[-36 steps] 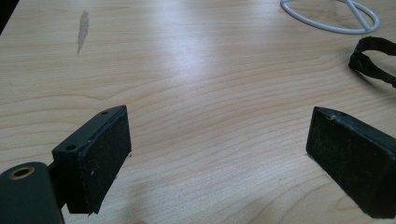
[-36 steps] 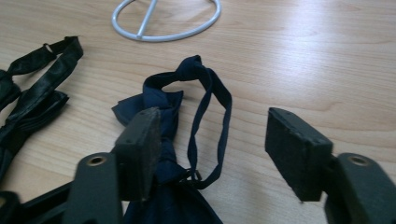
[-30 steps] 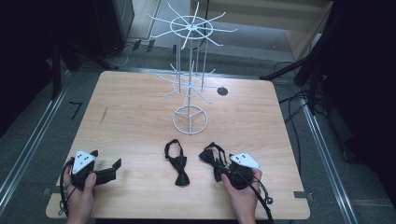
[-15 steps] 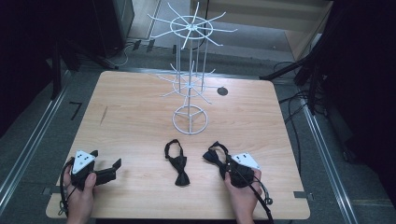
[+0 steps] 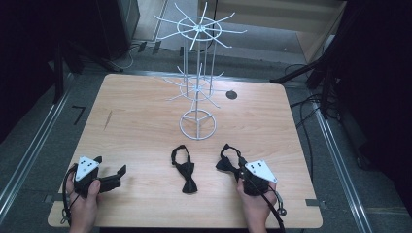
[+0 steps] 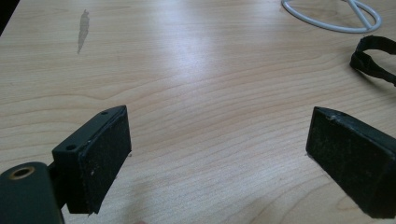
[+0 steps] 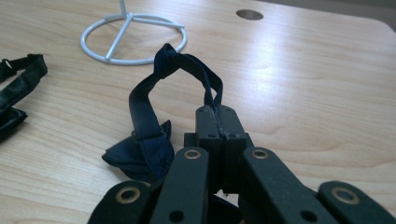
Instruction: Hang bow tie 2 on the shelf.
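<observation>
One wooden table (image 5: 145, 126) lies under both your tools, and one white wire rack (image 5: 197, 82) stands ahead of them. Two bow ties are out: the black bow tie (image 5: 183, 167) lies flat between your grippers, and the navy bow tie (image 7: 154, 135) sits at your right gripper (image 7: 219, 123), whose jaws have just closed and now pinch its strap. Your left gripper (image 6: 217, 154) stands wide with nothing but bare wood between its two pads.
</observation>
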The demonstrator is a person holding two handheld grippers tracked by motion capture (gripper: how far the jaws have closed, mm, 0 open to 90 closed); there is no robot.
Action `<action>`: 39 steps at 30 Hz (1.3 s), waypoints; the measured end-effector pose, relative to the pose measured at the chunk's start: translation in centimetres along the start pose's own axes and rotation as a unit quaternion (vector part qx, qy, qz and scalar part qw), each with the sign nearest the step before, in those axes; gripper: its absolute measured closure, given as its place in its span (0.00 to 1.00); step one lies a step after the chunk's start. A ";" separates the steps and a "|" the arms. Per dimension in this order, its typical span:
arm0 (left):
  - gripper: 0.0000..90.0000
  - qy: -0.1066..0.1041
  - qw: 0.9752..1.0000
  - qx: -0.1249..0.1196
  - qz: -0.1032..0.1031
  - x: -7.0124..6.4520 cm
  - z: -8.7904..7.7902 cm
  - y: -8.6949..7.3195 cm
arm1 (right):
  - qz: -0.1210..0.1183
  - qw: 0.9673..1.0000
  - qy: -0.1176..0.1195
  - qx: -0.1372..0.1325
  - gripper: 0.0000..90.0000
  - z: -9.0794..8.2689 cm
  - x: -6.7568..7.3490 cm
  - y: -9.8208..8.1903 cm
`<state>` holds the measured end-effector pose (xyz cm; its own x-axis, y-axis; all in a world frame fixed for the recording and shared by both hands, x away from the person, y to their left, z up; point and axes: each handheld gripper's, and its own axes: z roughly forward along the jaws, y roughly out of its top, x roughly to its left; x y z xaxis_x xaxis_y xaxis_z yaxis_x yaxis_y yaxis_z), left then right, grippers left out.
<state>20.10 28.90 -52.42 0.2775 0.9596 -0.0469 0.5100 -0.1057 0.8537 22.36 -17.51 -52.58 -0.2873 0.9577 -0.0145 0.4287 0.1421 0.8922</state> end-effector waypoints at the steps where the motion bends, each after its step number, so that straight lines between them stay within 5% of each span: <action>1: 0.08 0.000 1.000 0.000 0.000 0.0 0.0 0.0 | 0.000 1.000 0.001 -0.003 1.00 -0.1 0.0 0.1; 8: 0.08 0.001 1.000 -0.002 -0.001 0.0 0.0 0.0 | -0.007 0.999 0.006 -0.039 1.00 -0.9 -0.2 1.5; 39: 0.08 -0.002 1.000 -0.001 -0.001 0.0 -0.1 0.0 | -0.037 0.993 0.026 -0.108 1.00 -1.2 1.4 6.7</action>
<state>20.06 28.95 -52.41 0.2804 0.9585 -0.0510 0.5084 -0.1032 0.8549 23.79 -15.51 -46.08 -0.3565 0.9320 -0.0654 0.2129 0.1492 0.9656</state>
